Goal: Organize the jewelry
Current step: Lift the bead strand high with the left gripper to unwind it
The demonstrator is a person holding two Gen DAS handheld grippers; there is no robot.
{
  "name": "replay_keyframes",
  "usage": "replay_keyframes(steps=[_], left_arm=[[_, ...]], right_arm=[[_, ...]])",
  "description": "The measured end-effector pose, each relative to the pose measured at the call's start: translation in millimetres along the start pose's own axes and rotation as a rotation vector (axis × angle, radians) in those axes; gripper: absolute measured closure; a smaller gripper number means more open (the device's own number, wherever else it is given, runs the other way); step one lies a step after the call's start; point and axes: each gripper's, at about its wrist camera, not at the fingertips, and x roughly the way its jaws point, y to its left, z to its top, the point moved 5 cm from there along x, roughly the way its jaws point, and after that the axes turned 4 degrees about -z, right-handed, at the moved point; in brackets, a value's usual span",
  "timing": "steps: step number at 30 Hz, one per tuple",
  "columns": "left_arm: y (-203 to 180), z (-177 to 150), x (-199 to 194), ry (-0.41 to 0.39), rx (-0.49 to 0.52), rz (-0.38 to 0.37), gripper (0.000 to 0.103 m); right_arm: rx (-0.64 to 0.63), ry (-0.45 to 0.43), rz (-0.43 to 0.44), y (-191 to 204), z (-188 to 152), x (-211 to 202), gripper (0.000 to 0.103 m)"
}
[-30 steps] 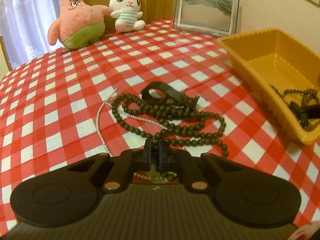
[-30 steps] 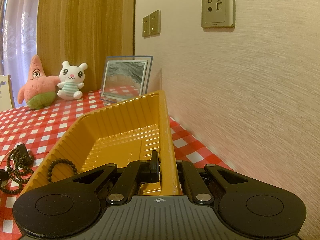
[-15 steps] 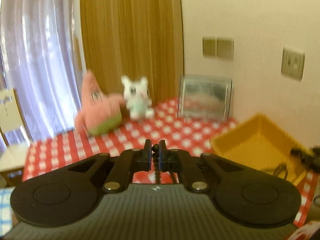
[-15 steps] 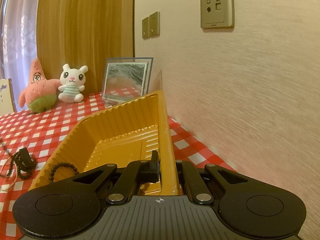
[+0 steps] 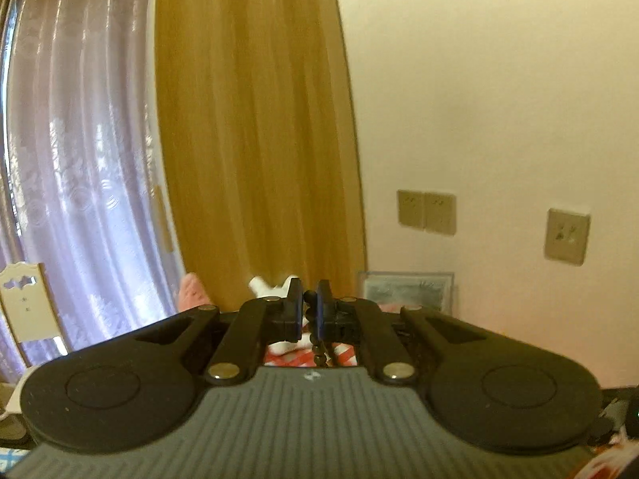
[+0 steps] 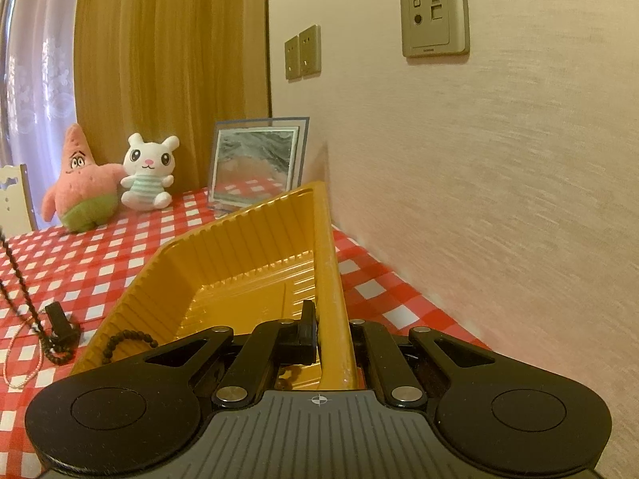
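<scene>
My left gripper [image 5: 308, 311] is shut on a dark bead necklace [image 5: 319, 349], whose strand hangs down between the fingers. It is lifted high and points at the wall. In the right wrist view the same necklace [image 6: 24, 295] hangs taut at the left edge, its lower end still on the checked cloth beside a black strap [image 6: 60, 319] and a thin pearl chain [image 6: 20, 359]. My right gripper [image 6: 329, 329] is shut on the near right wall of the yellow tray [image 6: 255, 239]. A small dark bead bracelet [image 6: 124, 339] lies over the tray's left rim.
A pink star plush [image 6: 80, 187], a white bunny plush [image 6: 147, 175] and a framed picture [image 6: 255, 163] stand at the table's far edge. The wall with sockets [image 6: 435, 16] runs close along the right. A white chair [image 5: 28, 311] stands at the left.
My left gripper has risen from the table with the bead necklace, its view tilting up to the curtain and wall. The necklace pile has been pulled up. The right gripper stays on the tray.
</scene>
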Motion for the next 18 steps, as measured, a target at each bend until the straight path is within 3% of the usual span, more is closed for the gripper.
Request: replay_keyframes(steps=[18], left_arm=[[-65.0, 84.6, -8.1, -0.168, 0.045, -0.140, 0.097]], right_arm=[[-0.002, 0.003, 0.013, 0.1, 1.0, 2.9, 0.099]])
